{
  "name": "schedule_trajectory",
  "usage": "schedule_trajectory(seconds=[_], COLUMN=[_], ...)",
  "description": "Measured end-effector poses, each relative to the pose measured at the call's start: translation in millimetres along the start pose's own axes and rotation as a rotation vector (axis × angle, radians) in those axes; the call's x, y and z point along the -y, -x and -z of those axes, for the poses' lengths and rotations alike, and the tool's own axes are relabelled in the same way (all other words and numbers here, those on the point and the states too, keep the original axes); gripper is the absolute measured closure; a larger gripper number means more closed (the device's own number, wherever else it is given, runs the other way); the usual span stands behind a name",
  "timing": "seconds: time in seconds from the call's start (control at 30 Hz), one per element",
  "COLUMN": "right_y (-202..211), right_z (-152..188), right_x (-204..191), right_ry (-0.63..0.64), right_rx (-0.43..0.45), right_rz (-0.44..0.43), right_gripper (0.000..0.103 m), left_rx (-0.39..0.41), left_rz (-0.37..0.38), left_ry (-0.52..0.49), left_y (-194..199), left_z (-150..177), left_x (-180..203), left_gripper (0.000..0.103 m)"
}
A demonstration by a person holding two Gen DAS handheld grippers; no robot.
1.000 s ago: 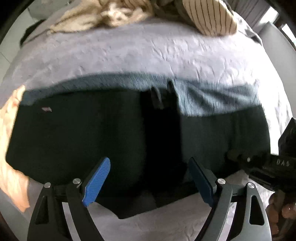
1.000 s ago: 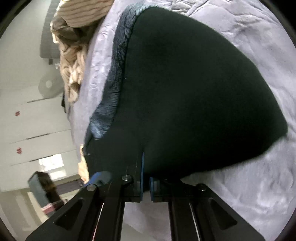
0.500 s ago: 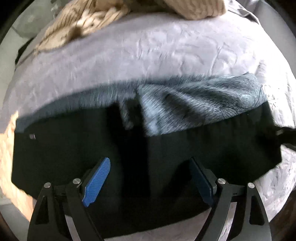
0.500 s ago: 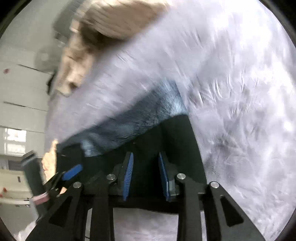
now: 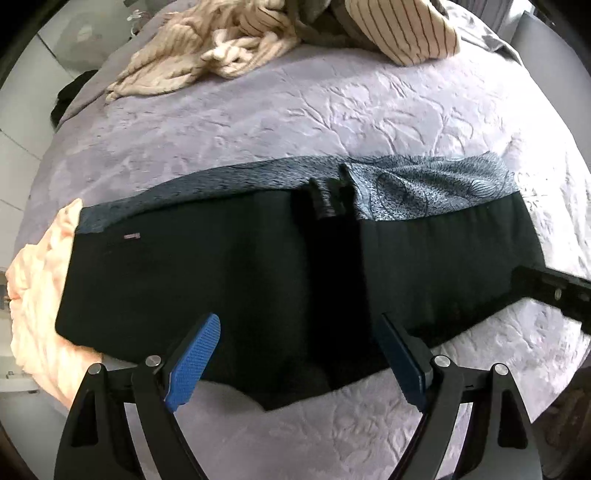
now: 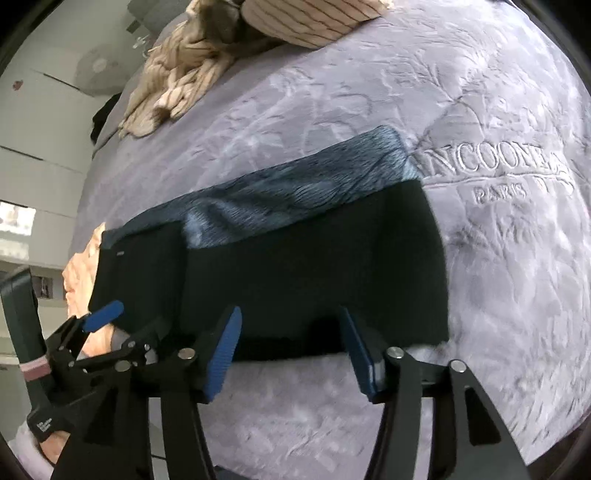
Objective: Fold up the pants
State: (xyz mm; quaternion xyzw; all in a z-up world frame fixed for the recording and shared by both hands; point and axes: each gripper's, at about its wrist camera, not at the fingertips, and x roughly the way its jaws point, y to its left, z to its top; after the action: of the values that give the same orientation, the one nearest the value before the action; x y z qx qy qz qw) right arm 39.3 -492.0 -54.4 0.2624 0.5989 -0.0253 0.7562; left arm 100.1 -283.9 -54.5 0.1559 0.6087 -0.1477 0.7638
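The black pants [image 5: 258,266] lie folded lengthwise across the lavender bedspread [image 5: 295,118], with a blue-grey patterned inner strip [image 5: 424,184] along the far edge. They also show in the right wrist view [image 6: 314,266]. My left gripper [image 5: 299,339] is open and empty over the pants' near edge. My right gripper [image 6: 291,332] is open and empty at the near edge close to the right end of the pants. The left gripper also shows in the right wrist view [image 6: 122,325], and part of the right gripper's body shows in the left wrist view [image 5: 554,291].
A beige knitted garment [image 5: 199,62] and a striped cream pillow [image 5: 402,29] lie at the far side of the bed. A peach cloth [image 5: 40,295] lies under the pants' left end. White wardrobe doors [image 6: 40,122] stand at left.
My right gripper was shut on the pants' edge one second ago; it opened, let go and pulled back. The pants' right part now lies flat. My left gripper stayed open.
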Motion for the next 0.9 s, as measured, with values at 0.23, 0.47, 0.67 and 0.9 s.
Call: schedule_trajectory(seconds=[0.23,0.47,0.67,0.9], right_y=[12.8,21.7,26.9,27.6], right_z=[21.1,31.0,32.2,32.3], right_x=[-22.8,-39.0,-57.2,-86.1], right_ry=[0.018,0.045,0.091,0.179], right_rx=[-0.023,-0.025,-0.011,0.043], right_rz=[0.02,0.041,0.068,0.193], right_gripper=[0.034,0.029,0.024,0.001], left_rx=[0.014,0.032,0.048,0.057], left_rz=[-0.005,0.02,0.038,0.019], left_ry=[0.022,0.034,0.028,0.051], left_y=[21.6,33.7,43.2,45.4], left_z=[8.3,13.4,15.9,21.0], left_x=[-21.7,-32.3,-37.4,-59.8], left_gripper=[0.015,0.015,0.0,0.0])
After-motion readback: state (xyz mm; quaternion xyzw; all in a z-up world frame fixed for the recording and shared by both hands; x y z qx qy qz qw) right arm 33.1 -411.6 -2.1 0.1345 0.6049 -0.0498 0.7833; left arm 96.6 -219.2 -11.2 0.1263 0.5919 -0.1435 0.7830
